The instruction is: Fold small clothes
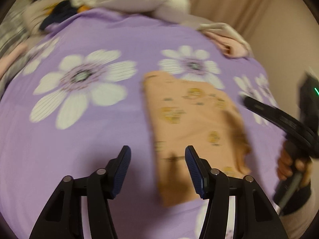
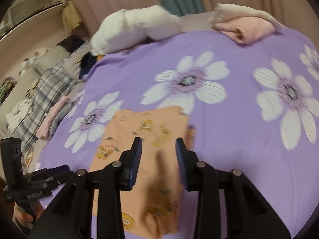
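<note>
The small peach garment (image 2: 147, 159), printed with yellow cartoon figures, lies spread flat on the purple floral bedsheet (image 2: 229, 139), and both views are smeared by motion blur, so its edges and folds are hard to read. It sits directly ahead of and beneath the right gripper (image 2: 159, 159), whose blue-padded fingers stand parted with the cloth visible through the gap between them; they grasp nothing, and whether the tips touch the fabric cannot be told from this blur. In the left wrist view the same garment (image 1: 191, 123) lies ahead and to the right of the left gripper (image 1: 158, 169), whose jaws are also spread wide and empty: its right finger overlaps the garment's near part, while its left finger is over bare sheet. The right gripper's black body and the hand holding it (image 1: 293, 165) appear at the far right of that view, just beside the garment's right edge. Farther ahead of both grippers, at the sheet's far side, rest a white bundle (image 2: 135, 33) and a folded pale pink item (image 2: 245, 27). Off to the right gripper's left lie a grey plaid cloth (image 2: 51, 91) and a dark navy piece (image 2: 87, 61).
</note>
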Available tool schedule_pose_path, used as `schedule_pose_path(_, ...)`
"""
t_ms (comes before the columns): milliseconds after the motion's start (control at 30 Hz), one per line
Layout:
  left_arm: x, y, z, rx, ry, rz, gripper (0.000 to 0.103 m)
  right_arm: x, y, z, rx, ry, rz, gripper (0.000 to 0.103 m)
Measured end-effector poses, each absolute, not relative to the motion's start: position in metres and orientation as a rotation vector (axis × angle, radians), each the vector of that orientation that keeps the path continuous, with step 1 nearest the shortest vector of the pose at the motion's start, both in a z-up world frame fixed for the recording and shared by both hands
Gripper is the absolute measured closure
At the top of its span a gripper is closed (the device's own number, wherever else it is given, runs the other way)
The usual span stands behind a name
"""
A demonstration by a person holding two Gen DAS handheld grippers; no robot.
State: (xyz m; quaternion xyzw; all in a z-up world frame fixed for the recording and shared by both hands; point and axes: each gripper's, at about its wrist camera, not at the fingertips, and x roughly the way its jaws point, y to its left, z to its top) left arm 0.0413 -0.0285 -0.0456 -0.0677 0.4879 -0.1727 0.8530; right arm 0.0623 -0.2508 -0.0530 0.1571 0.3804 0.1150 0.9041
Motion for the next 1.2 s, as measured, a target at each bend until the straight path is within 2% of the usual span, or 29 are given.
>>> schedule_pose_path(100, 0.039, -0.053, -0.050, -0.096, 1.034, -0.431, 0.054, 0.081, -0.234, -0.059, 0.265, 0.825, 0.250, 0.078)
schedule_pose_path(200, 0.041, -0.064, -0.070, -0.076, 1.091, -0.448, 0.054, 0.105, -0.229, -0.079, 0.246, 0.927, 0.223, 0.082)
schedule_pose_path(267, 0.044, -0.065, -0.085, -0.077, 1.130, -0.442, 0.054, 0.121, -0.236, -0.099, 0.249, 1.003, 0.164, 0.089)
schedule_pose_path(400, 0.048, -0.061, -0.079, -0.105, 1.125, -0.456, 0.054, 0.128, -0.254, -0.114, 0.317, 1.026, 0.123, 0.090)
schedule_pose_path(467, 0.053, -0.058, -0.072, -0.119, 1.108, -0.452, 0.054, 0.121, -0.256, -0.108, 0.328, 0.995, 0.135, 0.088)
schedule_pose_path(533, 0.062, -0.058, -0.065, -0.127, 1.089, -0.439, 0.054, 0.110, -0.254, -0.100, 0.313, 0.958, 0.164, 0.083)
schedule_pose_path(833, 0.121, -0.070, -0.059, -0.109, 1.018, -0.389, 0.054, 0.042, -0.224, -0.075, 0.190, 0.860, 0.353, 0.083)
schedule_pose_path(1000, 0.147, -0.072, -0.083, -0.085, 1.095, -0.340, 0.054, 0.026, -0.219, -0.092, 0.110, 0.908, 0.336, 0.083)
schedule_pose_path(1067, 0.154, -0.074, -0.098, -0.065, 1.149, -0.332, 0.055, 0.025, -0.221, -0.105, 0.085, 0.952, 0.304, 0.088)
schedule_pose_path(1200, 0.153, -0.076, -0.096, -0.050, 1.142, -0.334, 0.054, 0.019, -0.220, -0.112, 0.064, 0.957, 0.298, 0.088)
